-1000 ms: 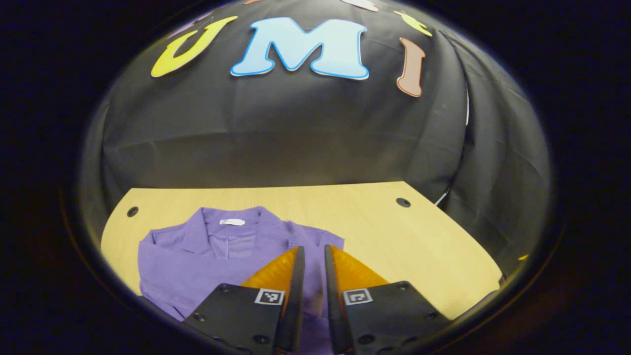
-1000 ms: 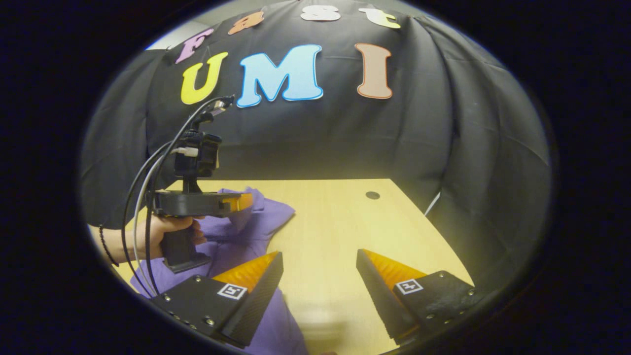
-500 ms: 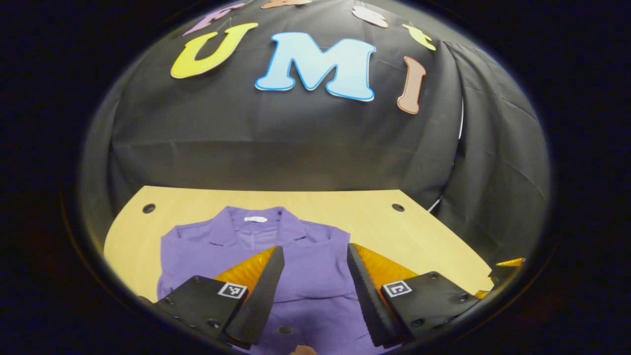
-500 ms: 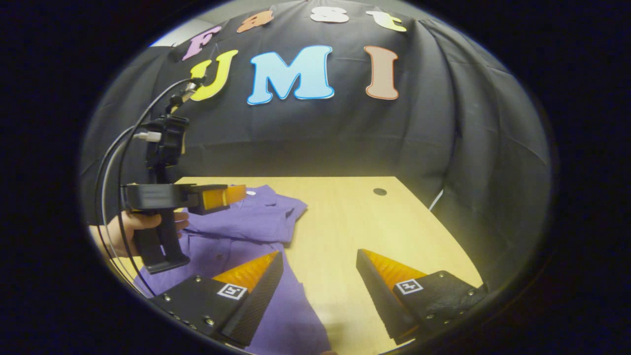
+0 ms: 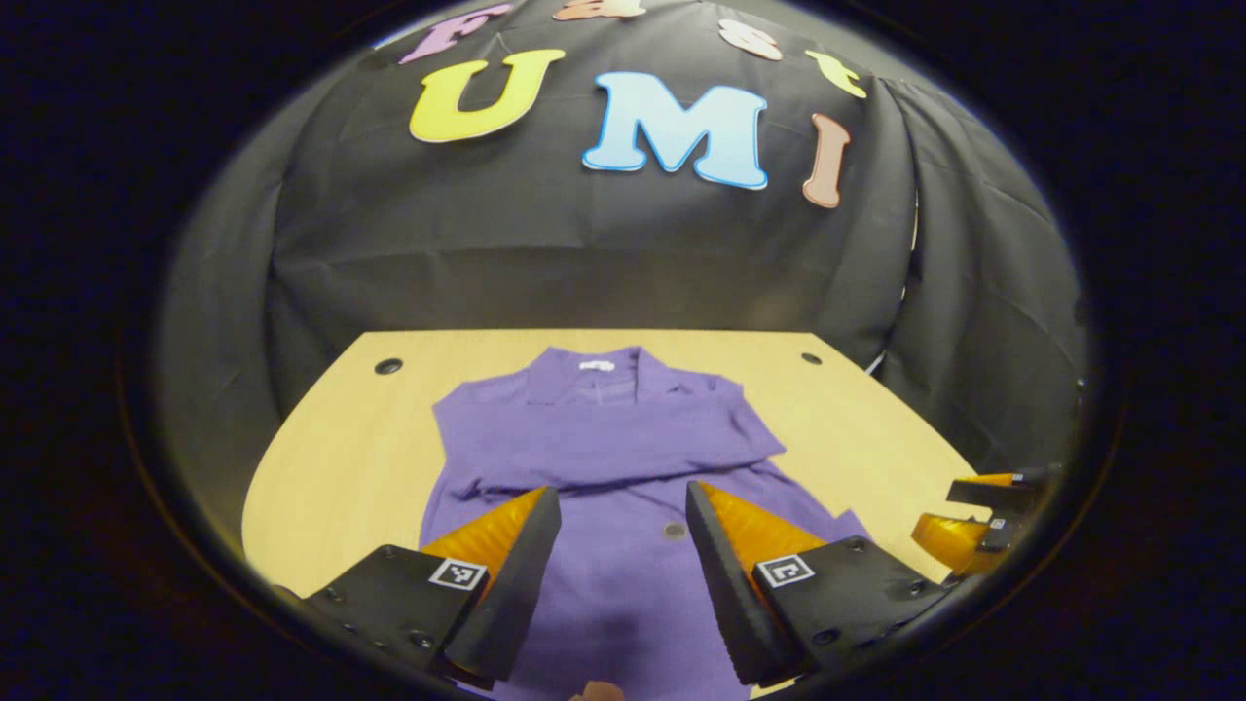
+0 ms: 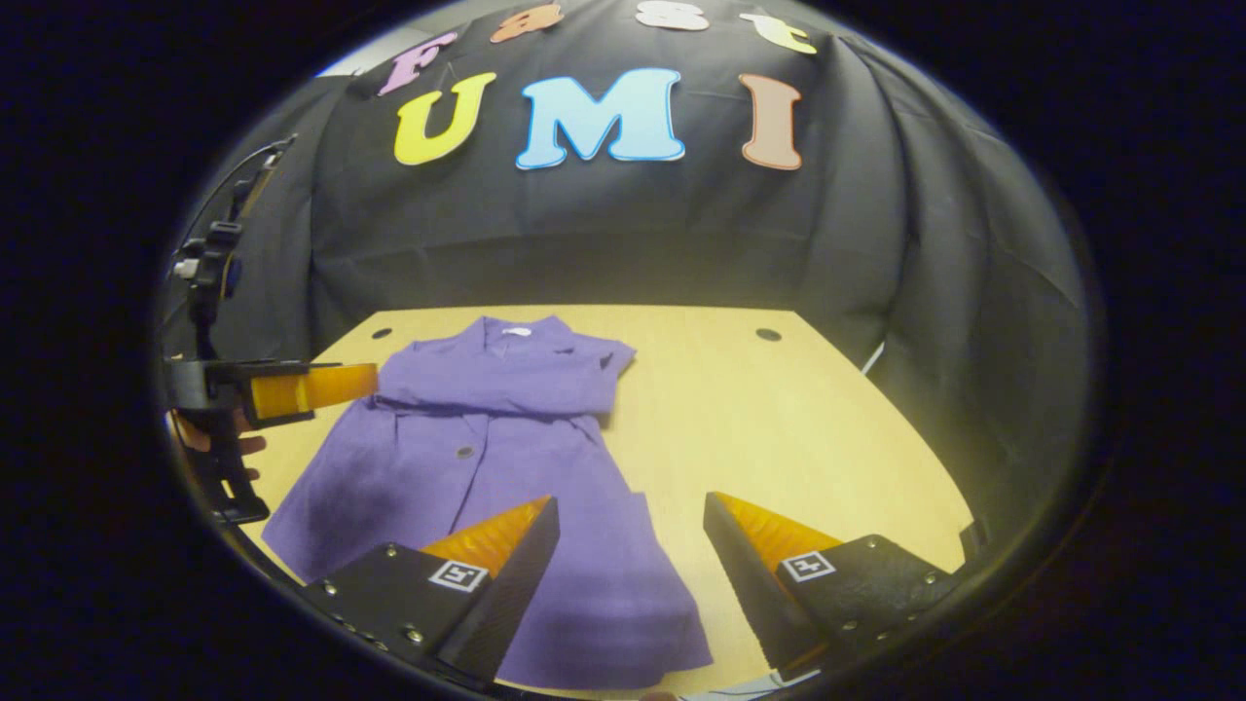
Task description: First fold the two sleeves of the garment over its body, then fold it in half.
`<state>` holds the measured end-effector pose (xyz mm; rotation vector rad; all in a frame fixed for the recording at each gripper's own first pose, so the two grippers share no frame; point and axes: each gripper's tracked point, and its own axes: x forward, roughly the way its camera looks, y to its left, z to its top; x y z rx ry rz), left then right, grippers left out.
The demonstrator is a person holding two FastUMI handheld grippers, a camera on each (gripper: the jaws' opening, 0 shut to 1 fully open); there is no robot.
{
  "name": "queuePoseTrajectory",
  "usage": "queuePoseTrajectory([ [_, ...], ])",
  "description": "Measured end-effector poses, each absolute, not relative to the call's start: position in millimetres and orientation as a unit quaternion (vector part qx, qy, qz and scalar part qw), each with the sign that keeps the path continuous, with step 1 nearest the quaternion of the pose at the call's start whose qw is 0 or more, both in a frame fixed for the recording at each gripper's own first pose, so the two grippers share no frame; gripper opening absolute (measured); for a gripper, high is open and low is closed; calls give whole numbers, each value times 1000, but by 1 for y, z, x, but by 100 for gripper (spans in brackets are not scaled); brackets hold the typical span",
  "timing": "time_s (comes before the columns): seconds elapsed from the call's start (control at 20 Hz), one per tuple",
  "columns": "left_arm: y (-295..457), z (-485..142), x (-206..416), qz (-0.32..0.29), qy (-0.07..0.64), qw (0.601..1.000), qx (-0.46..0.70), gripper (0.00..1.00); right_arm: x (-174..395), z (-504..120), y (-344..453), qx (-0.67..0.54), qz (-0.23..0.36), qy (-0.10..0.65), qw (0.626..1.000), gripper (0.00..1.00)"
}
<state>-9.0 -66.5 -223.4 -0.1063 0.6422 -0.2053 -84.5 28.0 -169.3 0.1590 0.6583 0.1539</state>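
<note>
Purple garment [image 5: 608, 467] lies flat on the wooden table [image 5: 341, 438], collar at the far end toward the black cloth wall [image 5: 584, 253], hem toward the near edge. Both sleeves are folded across the chest, forming a band just below the collar; in the right gripper view the same garment [image 6: 487, 458] shows the folded band with its end near the middle of the table [image 6: 779, 419]. A small white tag sits inside the collar, and a dark button shows on the front below the folded sleeves.

The left gripper [image 5: 623, 545] hangs above the lower half of the garment with its fingers spread apart, nothing between them. In the right gripper view it appears at the far left [image 6: 321, 387], held by a hand [image 6: 209, 443] on its handle, cables running up from its top.

The right gripper [image 6: 631, 555] is also spread wide and empty, one finger over the garment's hem, the other over bare table. It shows too at the right edge of the left gripper view [image 5: 964, 511].
</note>
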Motion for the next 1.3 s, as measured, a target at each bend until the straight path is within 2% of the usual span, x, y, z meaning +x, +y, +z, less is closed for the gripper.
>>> queuePoseTrajectory([
  [0.55,33,-285,-155,-51,393,916,-60,84,-152,-226,24,77,42,402,911,94],
  [0.6,40,-290,-164,-50,398,914,-58,87,-156,-231,24,80,37,408,909,94],
  [1.1,74,-333,-226,-50,431,899,-66,85,-191,-269,26,85,15,458,885,92],
  [1.3,65,-335,-232,-60,423,903,-50,85,-198,-275,29,97,14,461,882,96],
])
